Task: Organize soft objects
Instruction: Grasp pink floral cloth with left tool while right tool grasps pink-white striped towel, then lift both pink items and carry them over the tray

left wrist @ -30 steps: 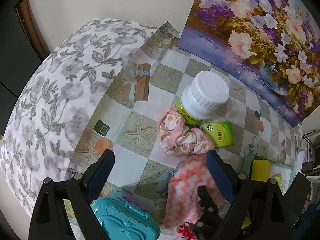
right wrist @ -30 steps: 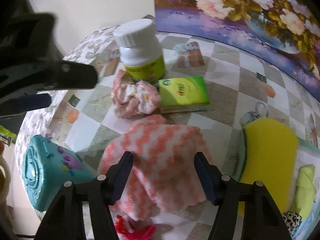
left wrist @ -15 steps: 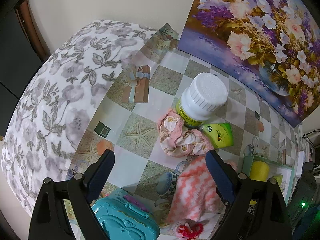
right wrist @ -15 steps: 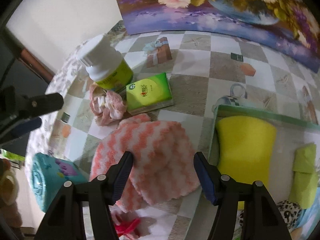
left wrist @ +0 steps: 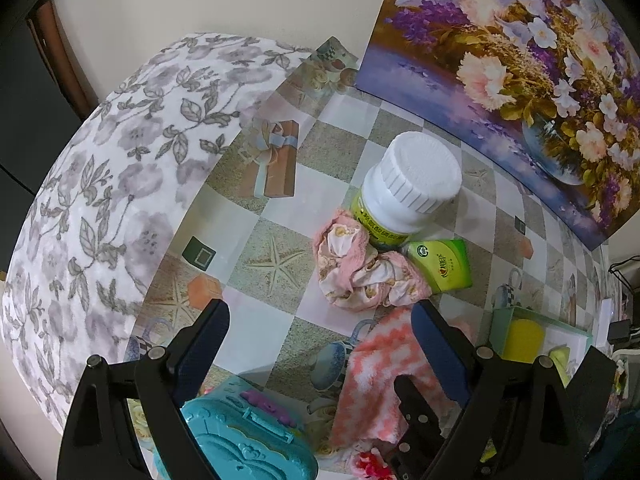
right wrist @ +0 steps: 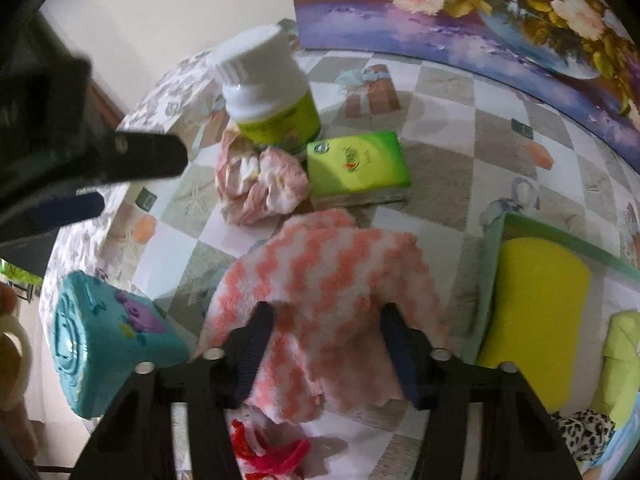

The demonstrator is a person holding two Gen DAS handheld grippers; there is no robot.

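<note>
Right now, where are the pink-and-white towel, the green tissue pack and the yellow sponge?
pink-and-white towel [right wrist: 332,280]: right wrist view, middle of its fluffy top.
green tissue pack [right wrist: 356,160]: right wrist view, printed top face.
yellow sponge [right wrist: 536,304]: right wrist view, centre of its face.

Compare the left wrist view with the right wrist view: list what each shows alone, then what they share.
Only the left wrist view: the open left hand-held gripper from behind, and a grey flowered cloth.

Only the right wrist view: the right hand-held gripper, jaws just closing with the pink-and-white towel between them, and a leopard-print piece.

Both: towel, white-capped bottle, green tissue pack, pink scrunchie, yellow sponge, teal toy case.
</note>
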